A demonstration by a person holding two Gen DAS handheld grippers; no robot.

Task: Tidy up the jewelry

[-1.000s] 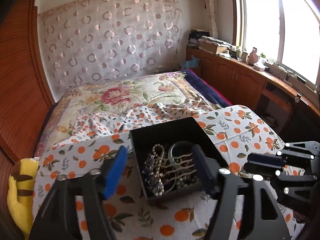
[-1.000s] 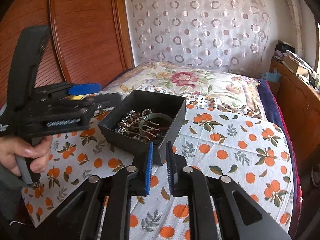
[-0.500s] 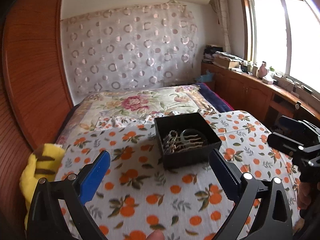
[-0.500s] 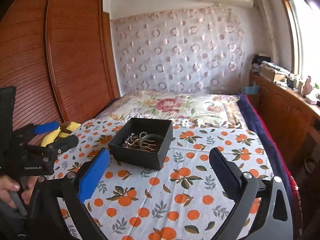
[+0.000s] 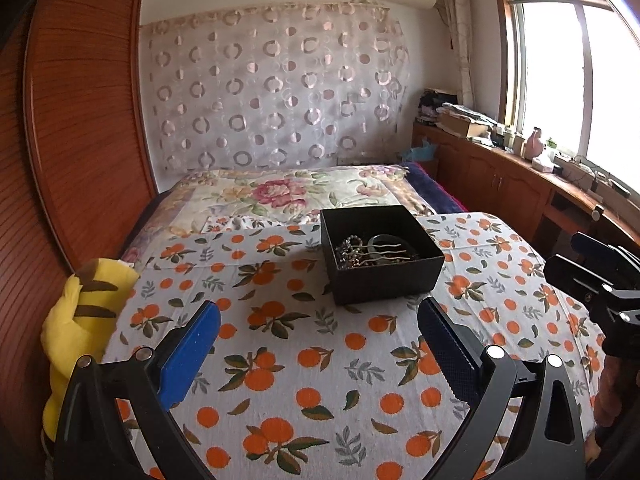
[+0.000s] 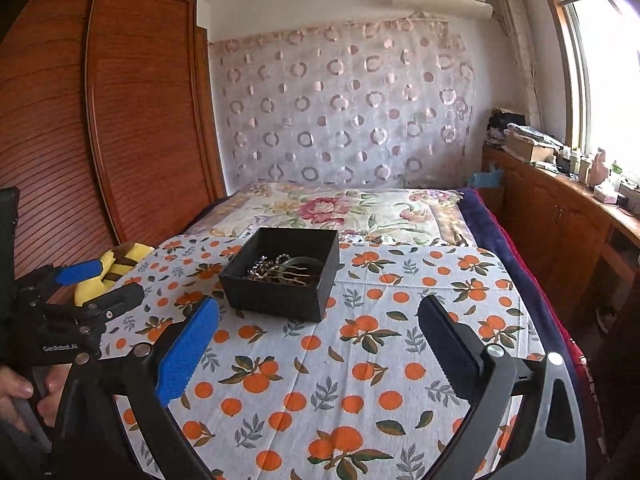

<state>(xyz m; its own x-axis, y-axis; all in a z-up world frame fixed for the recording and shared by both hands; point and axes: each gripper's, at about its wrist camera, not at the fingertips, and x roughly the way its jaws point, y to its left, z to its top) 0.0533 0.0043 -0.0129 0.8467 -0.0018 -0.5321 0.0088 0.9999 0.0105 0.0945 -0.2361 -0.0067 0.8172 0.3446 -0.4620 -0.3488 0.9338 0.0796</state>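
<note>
Both grippers are now sitting farther back from the black box (image 5: 382,254) than 1 second ago, and the right gripper (image 6: 318,344), nearly closed then, is now standing wide open and empty. At the bottom of its frame the left gripper (image 5: 318,340) is also holding its 2 blue pads far apart with nothing between them. Above centre in both frames, the box is resting on the orange-print cloth (image 5: 304,344), keeping the jewelry (image 5: 370,252) inside.

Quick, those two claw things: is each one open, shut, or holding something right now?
Left gripper: open, holding nothing.
Right gripper: open, holding nothing.
</note>
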